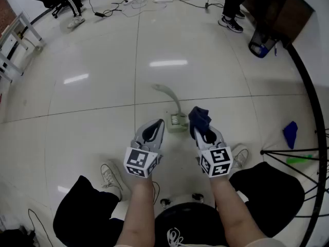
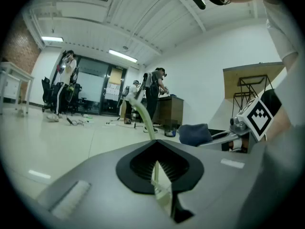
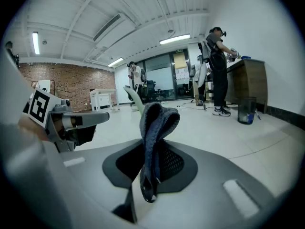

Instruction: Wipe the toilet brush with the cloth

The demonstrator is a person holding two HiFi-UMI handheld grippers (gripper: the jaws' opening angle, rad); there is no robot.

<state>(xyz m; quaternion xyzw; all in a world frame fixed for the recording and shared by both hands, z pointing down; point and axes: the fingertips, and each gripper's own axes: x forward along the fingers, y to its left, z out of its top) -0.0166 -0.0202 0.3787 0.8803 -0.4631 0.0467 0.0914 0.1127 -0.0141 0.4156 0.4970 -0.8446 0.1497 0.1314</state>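
A toilet brush with a pale green curved handle (image 1: 169, 93) and a whitish head (image 1: 177, 121) is held low over the tiled floor. My left gripper (image 1: 159, 124) is shut on the brush near its head. In the left gripper view the pale brush (image 2: 160, 185) sits between the jaws and its handle (image 2: 143, 116) rises ahead. My right gripper (image 1: 199, 131) is shut on a dark blue cloth (image 1: 199, 117), just right of the brush head. In the right gripper view the cloth (image 3: 155, 125) stands up folded out of the jaws, with the left gripper (image 3: 71, 120) beside it.
Another blue cloth (image 1: 291, 132) lies on the floor at the right beside a black wire rack (image 1: 308, 153). A dark bin (image 1: 261, 47) and a desk stand far right. Cables (image 1: 133, 1) and people's feet (image 1: 230, 23) are at the back. My shoes (image 1: 110, 176) flank a black stool (image 1: 190, 223).
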